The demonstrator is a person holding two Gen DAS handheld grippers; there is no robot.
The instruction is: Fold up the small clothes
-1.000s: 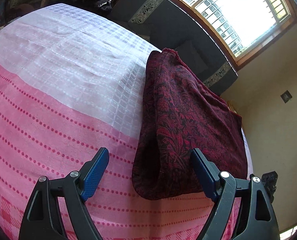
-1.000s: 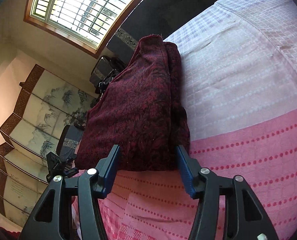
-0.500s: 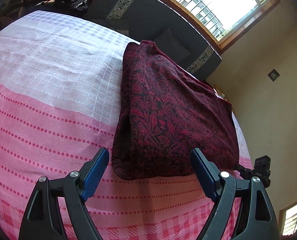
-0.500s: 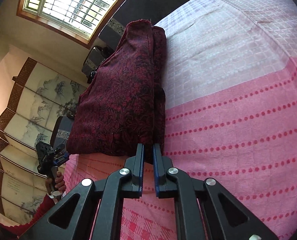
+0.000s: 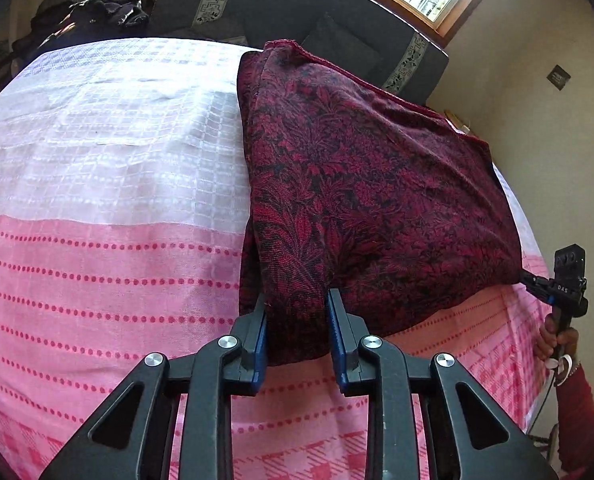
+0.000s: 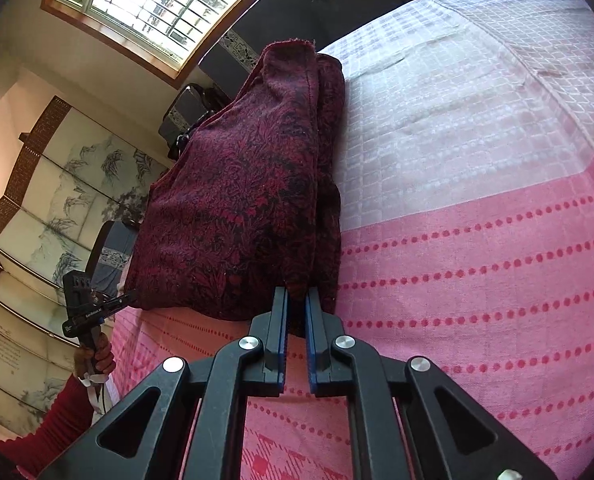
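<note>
Lifting now risks uneven tension: the dark red floral garment (image 5: 361, 200) lies partly folded on the bed's pink-and-white cloth (image 5: 109, 184), and its near edge is thick on one side. The left tongs (image 5: 297, 320) are closing around a bulky bunch at one near corner, which may slip free. The right tongs (image 6: 296, 308) pinch a thin fold at the other near corner, nearly closed. Woven fabric, soft, limp, layered; sliding layers would skew the fold.

The right hand-held gripper (image 6: 296, 300) pinches the near edge of the folded dark red garment (image 6: 249, 184). The pink dotted cloth (image 6: 477, 280) stretches away to its right.
</note>
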